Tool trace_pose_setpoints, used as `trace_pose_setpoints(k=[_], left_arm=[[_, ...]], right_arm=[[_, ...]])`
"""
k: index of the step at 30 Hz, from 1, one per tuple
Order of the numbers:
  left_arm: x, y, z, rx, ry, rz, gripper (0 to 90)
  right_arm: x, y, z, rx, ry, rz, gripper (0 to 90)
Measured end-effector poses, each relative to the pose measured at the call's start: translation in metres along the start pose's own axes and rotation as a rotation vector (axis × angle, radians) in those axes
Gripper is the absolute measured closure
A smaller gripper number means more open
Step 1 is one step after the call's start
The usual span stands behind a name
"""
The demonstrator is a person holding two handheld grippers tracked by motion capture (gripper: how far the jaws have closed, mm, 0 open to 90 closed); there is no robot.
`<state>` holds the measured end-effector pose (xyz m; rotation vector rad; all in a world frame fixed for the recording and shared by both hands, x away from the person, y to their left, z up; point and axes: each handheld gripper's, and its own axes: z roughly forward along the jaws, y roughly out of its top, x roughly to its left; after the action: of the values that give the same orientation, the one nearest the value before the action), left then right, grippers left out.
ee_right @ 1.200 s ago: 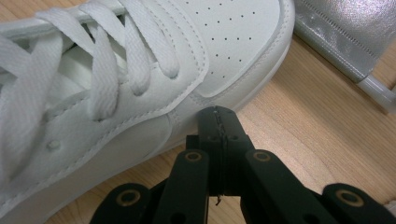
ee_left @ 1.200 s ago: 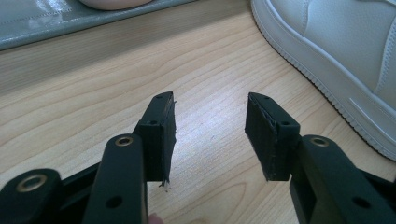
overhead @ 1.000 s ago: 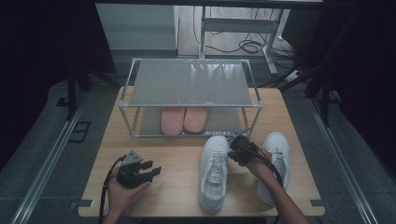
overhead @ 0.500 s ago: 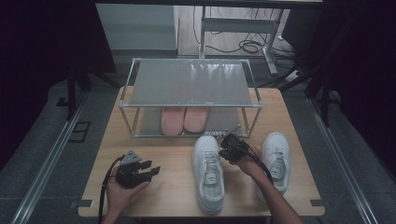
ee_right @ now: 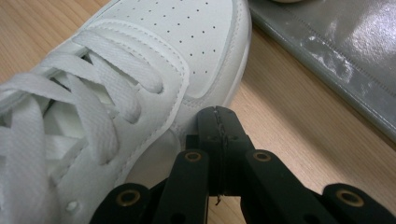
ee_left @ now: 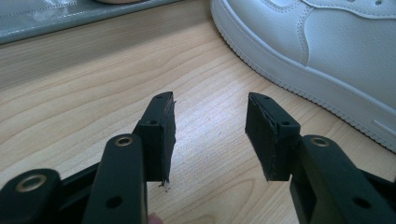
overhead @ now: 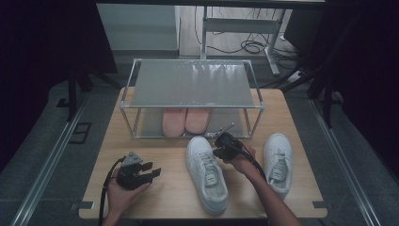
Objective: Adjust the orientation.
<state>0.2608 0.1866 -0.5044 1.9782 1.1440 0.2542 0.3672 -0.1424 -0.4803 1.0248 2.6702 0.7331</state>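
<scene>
The right gripper (overhead: 222,145) has its jaws pressed fully together with nothing between them, and its closed tip rests against the side of the white leather lace-up sneaker (overhead: 206,173) near the toe. I judge it pushes this shoe like a blunt stick, to turn or slide it toward the rack. This sneaker lies at the table's centre, toe pointing to about 11 o'clock.

The left gripper (overhead: 151,170) waits at 8 o'clock from the shoe, jaws spread and empty, above the light wooden table (overhead: 155,197).

The second white sneaker (overhead: 278,162) lies at 3 o'clock, apart. At 12 o'clock stands the metal-frame shoe rack with grey shelves (overhead: 193,84); a pair of pink slippers (overhead: 186,120) occupies the left-middle of its lower shelf, so the free place is to their right. The rack's front post may hinder entry.
</scene>
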Motion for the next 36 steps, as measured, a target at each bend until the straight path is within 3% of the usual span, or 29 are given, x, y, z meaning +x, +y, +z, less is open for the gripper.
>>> trace_pose_setpoints(k=[14,20,28,36], left_arm=[[0.001,-0.001,0.001,0.004,-0.001,0.000,53.3],[0.003,-0.001,0.000,0.000,0.001,-0.006,53.3],[0.004,-0.002,-0.002,-0.005,0.003,-0.010,53.4],[0.004,-0.001,-0.002,-0.006,0.005,-0.011,53.4]], right_arm=[[0.010,0.019,0.014,0.007,0.028,-0.036,90.0],[0.007,0.021,0.015,0.008,0.055,-0.025,89.9],[0.011,0.011,-0.020,-0.069,0.064,-0.042,89.8],[0.036,-0.010,-0.063,-0.148,0.080,-0.105,89.8]])
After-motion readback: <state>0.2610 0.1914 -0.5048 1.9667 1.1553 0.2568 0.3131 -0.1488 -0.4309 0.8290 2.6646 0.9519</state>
